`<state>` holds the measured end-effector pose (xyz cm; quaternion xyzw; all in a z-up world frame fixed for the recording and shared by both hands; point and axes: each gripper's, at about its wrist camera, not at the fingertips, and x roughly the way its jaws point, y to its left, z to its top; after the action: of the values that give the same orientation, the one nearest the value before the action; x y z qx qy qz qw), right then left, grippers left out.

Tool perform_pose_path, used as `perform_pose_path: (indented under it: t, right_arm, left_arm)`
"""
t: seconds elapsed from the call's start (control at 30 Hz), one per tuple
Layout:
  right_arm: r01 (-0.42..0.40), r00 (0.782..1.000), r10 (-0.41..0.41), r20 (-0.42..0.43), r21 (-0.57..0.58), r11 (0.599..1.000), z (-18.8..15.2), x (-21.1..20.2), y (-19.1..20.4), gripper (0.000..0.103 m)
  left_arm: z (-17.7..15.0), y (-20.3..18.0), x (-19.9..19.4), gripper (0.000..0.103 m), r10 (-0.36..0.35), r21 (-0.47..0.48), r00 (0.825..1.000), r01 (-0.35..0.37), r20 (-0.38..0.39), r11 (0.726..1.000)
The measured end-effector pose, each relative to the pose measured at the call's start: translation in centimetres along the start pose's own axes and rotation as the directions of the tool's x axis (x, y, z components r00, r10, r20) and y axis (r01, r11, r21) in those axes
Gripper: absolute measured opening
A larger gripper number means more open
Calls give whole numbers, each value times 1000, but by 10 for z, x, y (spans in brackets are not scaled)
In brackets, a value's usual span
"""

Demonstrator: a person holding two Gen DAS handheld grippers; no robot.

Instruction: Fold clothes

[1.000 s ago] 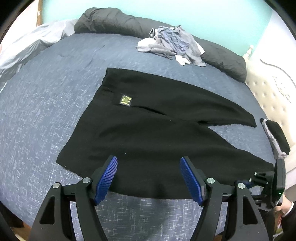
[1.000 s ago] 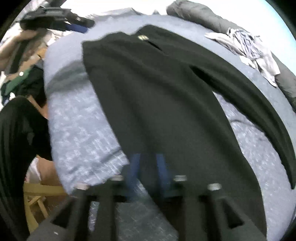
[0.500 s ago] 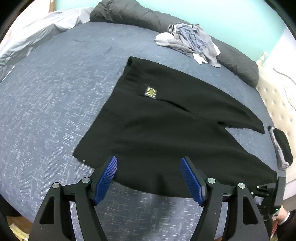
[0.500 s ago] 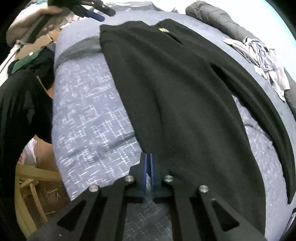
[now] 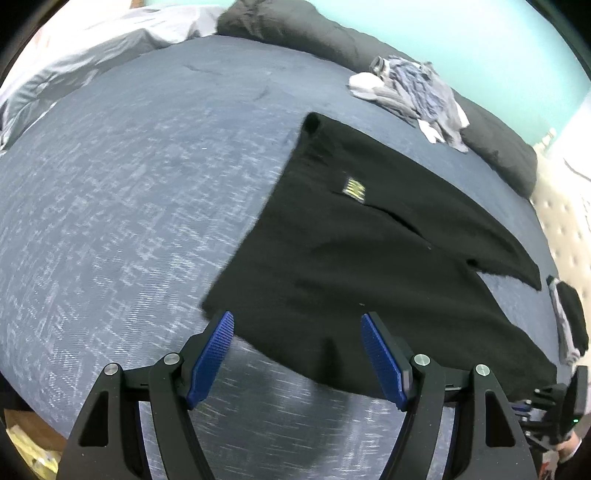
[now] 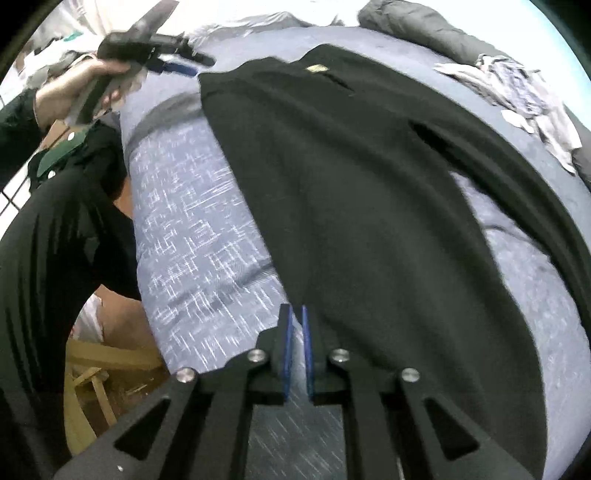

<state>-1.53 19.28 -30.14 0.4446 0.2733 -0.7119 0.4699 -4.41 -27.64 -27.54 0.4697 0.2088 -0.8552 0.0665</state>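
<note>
Nearest the left wrist camera, the left gripper (image 5: 297,345) hangs with its ribbed blue pads (image 5: 213,354) spread wide and nothing between them, poised just short of the near edge of the black knit trousers (image 5: 369,258), a stance that suits reaching for a second hold. In the right wrist view, the right gripper (image 6: 297,347) has its blue pads pressed almost together at the near edge of the same garment; the dark cloth appears pinched between them, though the exact contact is hard to make out. Holding one edge this way would let the fabric be lifted and carried over itself.

The trousers lie flat and spread on the blue-grey woven bedspread (image 5: 122,206), legs diverging toward the right, a small yellow label (image 5: 354,187) near the waistband. The cloth looks soft, matte and limp, so it should drape and sag when raised. The bedspread shows a fine white fleck pattern.

Farther off, a crumpled heap of grey and white clothes (image 5: 413,92) rests against a long dark grey bolster (image 5: 332,33). A cream tufted headboard (image 5: 565,229) borders the right.
</note>
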Motion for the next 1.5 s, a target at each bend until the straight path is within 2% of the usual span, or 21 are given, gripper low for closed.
perform_pose_path:
  t: [0.17, 0.33, 0.4, 0.43, 0.47, 0.6, 0.8, 0.93, 1.17, 1.2, 1.3, 1.37, 1.4, 1.43, 1.47, 1.5]
  right_arm:
    - [100, 995, -101, 5, 90, 991, -31, -30, -37, 7]
    - [215, 974, -225, 9, 265, 940, -86, -76, -100, 10]
    - [247, 964, -267, 16, 332, 910, -111, -96, -120, 22]
    - [254, 961, -276, 15, 343, 904, -116, -100, -124, 35]
    - [271, 957, -291, 6, 350, 897, -126, -106, -129, 38]
    - [330, 942, -332, -51, 327, 885, -159, -117, -135, 38]
    - [317, 948, -309, -73, 279, 906, -186, -113, -130, 38]
    - [303, 953, -289, -97, 200, 932, -189, -99, -115, 38]
    - [292, 952, -279, -127, 102, 951, -179, -76, -97, 38]
    - [296, 950, -282, -134, 90, 951, -178, -73, -96, 38]
    - [352, 924, -339, -175, 52, 934, -177, -62, -96, 38]
    - [372, 915, -359, -184, 42, 927, -177, -57, -96, 38]
    - [372, 915, -359, -184, 37, 928, -177, -56, -95, 34]
    - [373, 914, -363, -181, 25, 928, -177, -55, -92, 16]
    - [379, 911, -371, -178, 11, 925, -178, -55, -89, 7]
    - [370, 916, -364, -169, 7, 929, -178, -57, -87, 6]
  left_arm:
    - [-1, 17, 4, 75, 15, -43, 1000, -14, 6, 999]
    - [-3, 27, 11, 75, 11, -75, 1000, -11, 1, 997]
    - [-3, 28, 15, 75, 10, -81, 1000, -10, -6, 997]
    - [-4, 29, 17, 75, 10, -84, 1000, -11, -10, 996]
    - [-5, 29, 20, 75, 9, -87, 1000, -10, -14, 996]
    - [-9, 29, 27, 75, 2, -92, 1000, -4, -29, 996]
    - [-10, 27, 28, 75, 5, -105, 1000, -7, -26, 994]
    - [-8, 21, 25, 75, 11, -87, 1000, -13, -22, 996]
    - [-7, 13, 20, 75, 7, -69, 1000, -8, -18, 998]
    - [-7, 12, 19, 75, 7, -65, 1000, -8, -17, 998]
    - [-7, 13, 19, 75, 5, -69, 1000, -6, -18, 998]
    - [-6, 13, 19, 75, 2, -74, 1000, -4, -19, 997]
    - [-6, 13, 19, 75, 3, -72, 1000, -4, -18, 997]
    - [-6, 12, 18, 75, 4, -69, 1000, -5, -17, 998]
    - [-6, 12, 18, 75, 5, -67, 1000, -6, -16, 998]
    - [-5, 12, 18, 75, 5, -67, 1000, -6, -15, 998]
